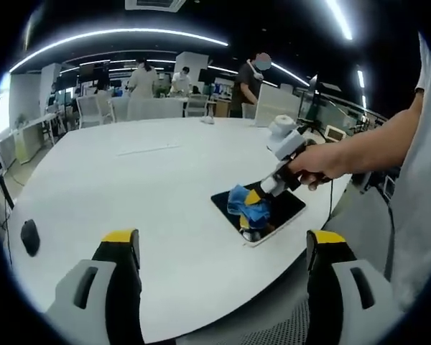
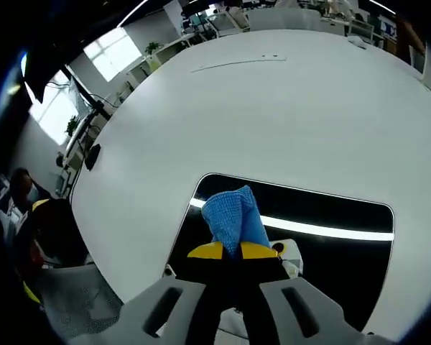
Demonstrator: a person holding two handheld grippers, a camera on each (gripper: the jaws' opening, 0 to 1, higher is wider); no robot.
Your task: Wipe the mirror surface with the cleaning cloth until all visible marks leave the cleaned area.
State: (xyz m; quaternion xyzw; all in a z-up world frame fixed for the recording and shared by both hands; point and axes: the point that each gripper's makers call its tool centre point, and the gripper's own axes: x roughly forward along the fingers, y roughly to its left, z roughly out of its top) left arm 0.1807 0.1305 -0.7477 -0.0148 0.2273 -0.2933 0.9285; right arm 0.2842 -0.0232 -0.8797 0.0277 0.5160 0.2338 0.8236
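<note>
A dark rectangular mirror lies flat on the white table, reflecting a bright ceiling light strip. My right gripper is shut on a blue cleaning cloth, which presses on the mirror's near-left part. In the left gripper view the mirror sits near the table's right edge, with the blue cloth on it under the right gripper, held by a person's hand. My left gripper hovers open above the table's near edge, well short of the mirror, with nothing between its jaws.
A small dark object lies at the table's left edge. A thin strip lies mid-table. Chairs, desks and several people stand beyond the far side. A dark chair stands left of the table.
</note>
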